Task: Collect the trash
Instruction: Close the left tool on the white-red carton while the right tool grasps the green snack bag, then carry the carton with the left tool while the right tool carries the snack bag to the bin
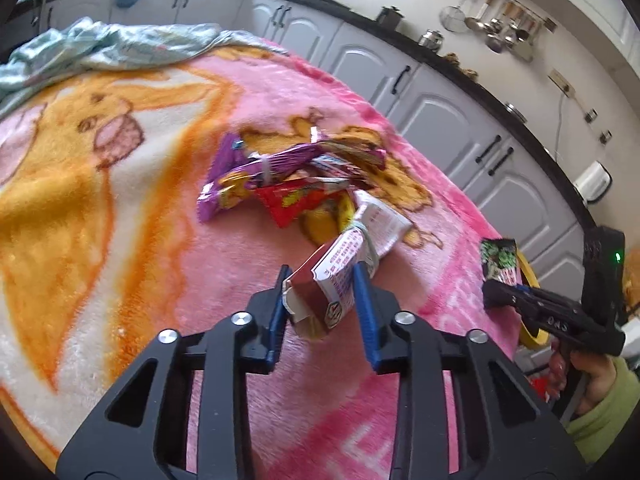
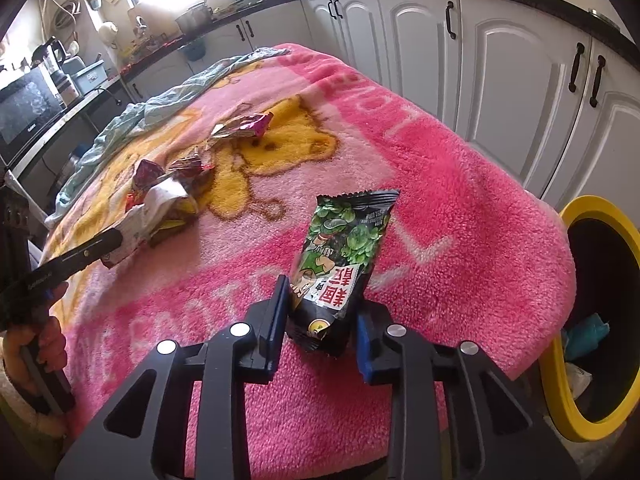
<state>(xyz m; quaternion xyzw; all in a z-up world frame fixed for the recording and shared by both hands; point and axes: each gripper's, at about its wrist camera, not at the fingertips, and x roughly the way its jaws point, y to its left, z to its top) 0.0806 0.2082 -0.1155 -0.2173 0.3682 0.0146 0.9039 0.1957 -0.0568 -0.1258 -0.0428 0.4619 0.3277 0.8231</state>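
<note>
Left gripper [image 1: 320, 280]: jaws narrowed onto a small red-and-white carton [image 1: 328, 284], blue pads pressed to both of its sides. Carton tilted, its far end touching a crumpled white paper packet [image 1: 380, 220] on the pink blanket [image 1: 160, 260].

Right gripper [image 2: 320, 304]: clamped on the lower end of a black-and-green snack bag [image 2: 344, 248]. Bag upright, top edge leaning slightly right, lower end just above the blanket. Same bag seen from the left wrist view at the blanket's right edge, in the right gripper's tip.

Beyond the carton: loose heap of wrappers on the blanket. Purple wrapper [image 1: 236, 176] at the left, red wrapper [image 1: 296, 200] in the middle, a yellow one partly under it, a brown-and-gold wrapper [image 1: 352, 152] at the back. All touching or overlapping.

Blanket: pink fleece with orange and cream cartoon print, spread over the surface. Pale green cloth [image 1: 100, 48] bunched at the far end, well apart from the heap.

Off the blanket's right edge: bin with a yellow rim [image 2: 592, 208], dark inside, a teal scrap [image 2: 584, 336] and pale scraps visible in it. Bin near the snack bag, lower than the blanket edge.

Hand in a green sleeve [image 1: 600, 404] on the right gripper's handle.

Background: grey cabinets [image 2: 500, 80] with dark handles, black counter on top, utensils hung on the wall.
</note>
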